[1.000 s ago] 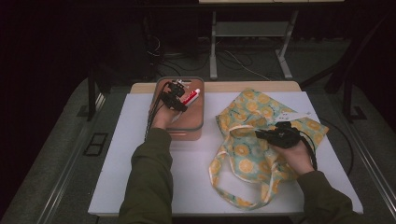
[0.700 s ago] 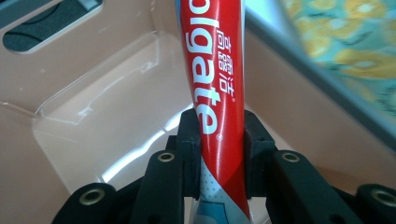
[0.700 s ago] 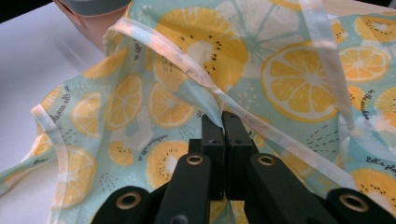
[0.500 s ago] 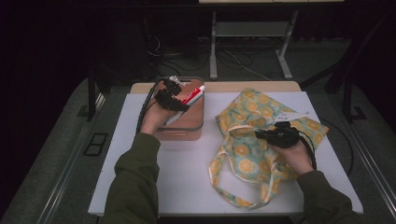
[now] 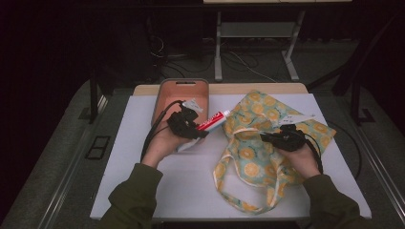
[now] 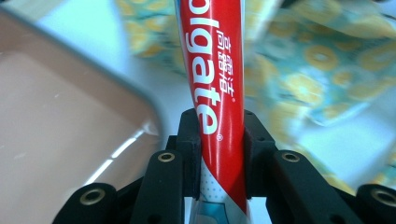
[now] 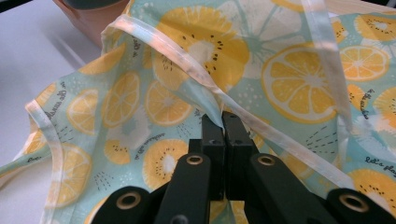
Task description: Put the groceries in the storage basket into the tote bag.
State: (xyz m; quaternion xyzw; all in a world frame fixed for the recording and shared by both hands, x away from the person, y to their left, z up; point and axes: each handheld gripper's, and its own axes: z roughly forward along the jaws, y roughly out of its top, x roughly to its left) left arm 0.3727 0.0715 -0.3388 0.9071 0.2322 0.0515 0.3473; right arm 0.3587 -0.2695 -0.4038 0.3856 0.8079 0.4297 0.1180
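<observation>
Two grippers are at work on the white tabletop (image 5: 143, 191), and we hold one in each hand. Our left gripper (image 5: 203, 131) is clamped on a red-and-white toothpaste tube (image 5: 213, 120): in the left gripper view the tube (image 6: 215, 93) rises straight up between the two black jaws, which press on its flat lower end, with the printed body running away from us. From the high view the tube sticks out past the gripper toward the right, its white cap end just beside the near edge of the fabric bag (image 5: 267, 157) and its body off the right rim of the pink plastic bin (image 5: 162, 98), which sits at the far edge of the tabletop, left of centre. A small white packet (image 5: 193, 106) lies in the bin.

Our right gripper (image 5: 267, 138) is closed on the citrus-print fabric bag, which lies spread over the right half of the tabletop with its handles trailing toward the near edge. In the right gripper view the jaws stand pinched together on a pale-trimmed edge of the bag (image 7: 205, 79), lifting that hem into a ridge.
</observation>
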